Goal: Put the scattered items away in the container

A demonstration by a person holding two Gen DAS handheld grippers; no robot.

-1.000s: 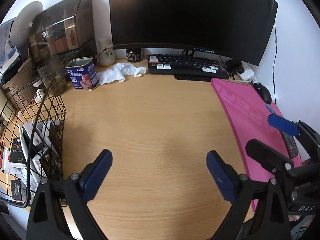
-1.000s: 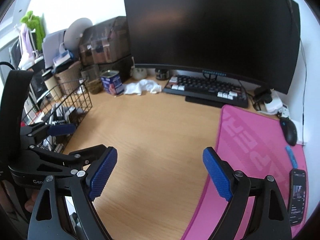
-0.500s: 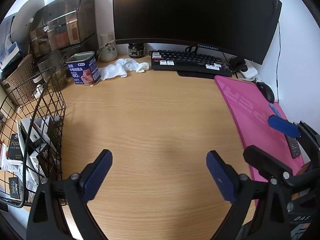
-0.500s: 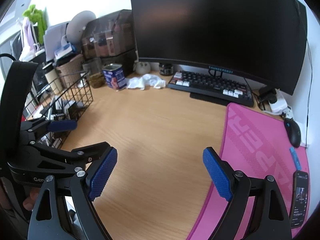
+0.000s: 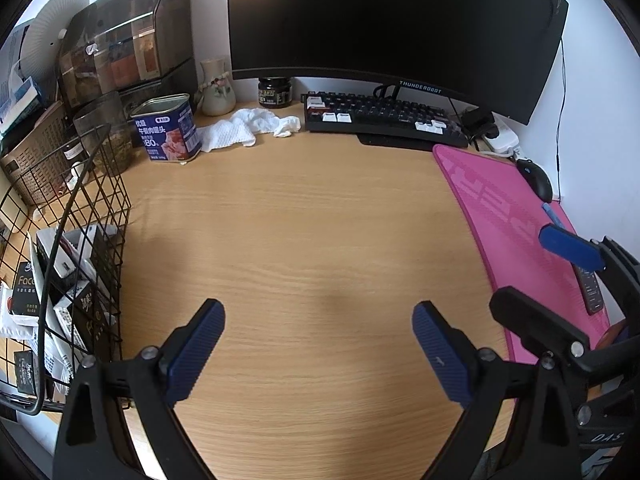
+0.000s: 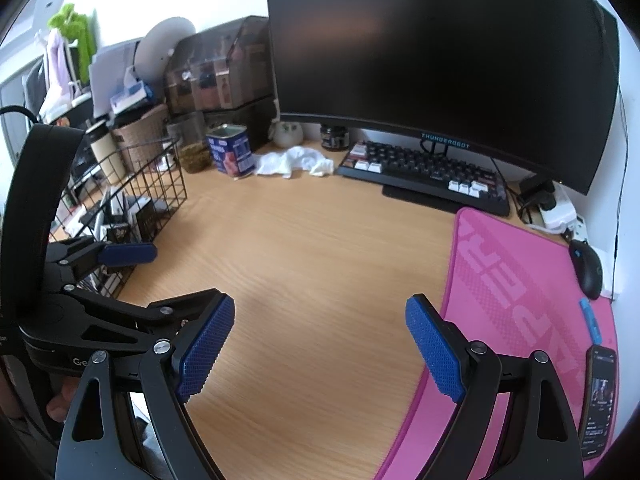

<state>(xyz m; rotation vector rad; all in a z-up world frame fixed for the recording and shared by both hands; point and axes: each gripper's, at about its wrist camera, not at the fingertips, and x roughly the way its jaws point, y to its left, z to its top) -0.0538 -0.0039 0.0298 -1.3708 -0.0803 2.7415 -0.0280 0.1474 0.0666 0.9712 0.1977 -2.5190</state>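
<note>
Both tongs are spread wide and empty above the bare wooden bench point(image 5: 304, 240). The left tongs point(image 5: 318, 344) hang low over the wood, touching nothing; the right tongs point(image 6: 320, 344) hover level alongside, their right tip over the edge of the pink mat point(image 6: 516, 280). The wire basket point(image 5: 100, 200) stands at the bench's left edge, holding small boxes and packets point(image 5: 60, 280).
</note>
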